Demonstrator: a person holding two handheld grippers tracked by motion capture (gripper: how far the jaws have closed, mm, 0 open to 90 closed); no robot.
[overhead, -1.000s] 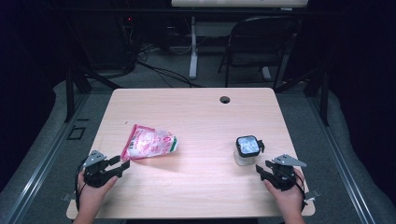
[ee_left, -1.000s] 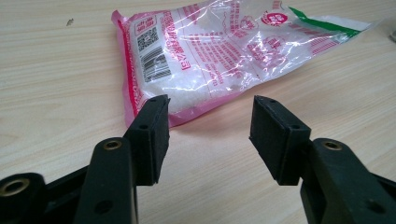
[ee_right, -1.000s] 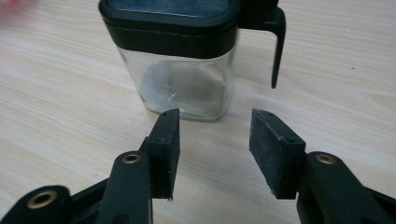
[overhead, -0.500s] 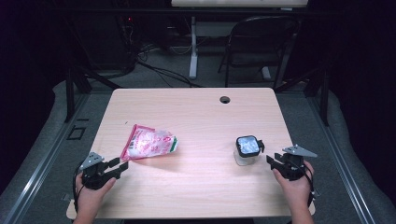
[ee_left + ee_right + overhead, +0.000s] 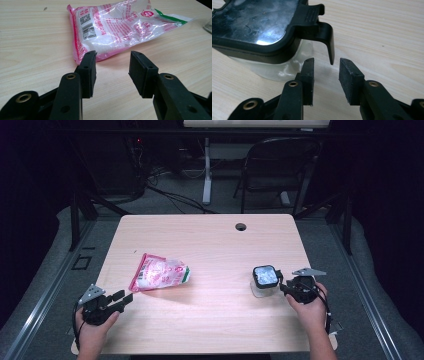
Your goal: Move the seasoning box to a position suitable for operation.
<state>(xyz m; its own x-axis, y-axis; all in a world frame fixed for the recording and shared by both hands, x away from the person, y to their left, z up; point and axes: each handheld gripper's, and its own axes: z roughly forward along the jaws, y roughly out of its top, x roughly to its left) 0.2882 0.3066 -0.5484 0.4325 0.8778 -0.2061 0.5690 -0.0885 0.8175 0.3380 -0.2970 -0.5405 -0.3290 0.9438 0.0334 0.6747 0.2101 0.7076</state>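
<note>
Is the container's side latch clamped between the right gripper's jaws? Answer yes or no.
No: the right gripper stands open, its jaws just short of the latch, touching nothing.

My left gripper (image 5: 122, 298) is black, with a grey three-cornered plate on top and a black cable trailing beside my wrist. My right gripper (image 5: 281, 286) matches it, plate and cable alike. Up close, my fingers (image 5: 88, 72) are flat black rubber pads on black arms, each with brass-ringed screw holes behind the pads.
</note>
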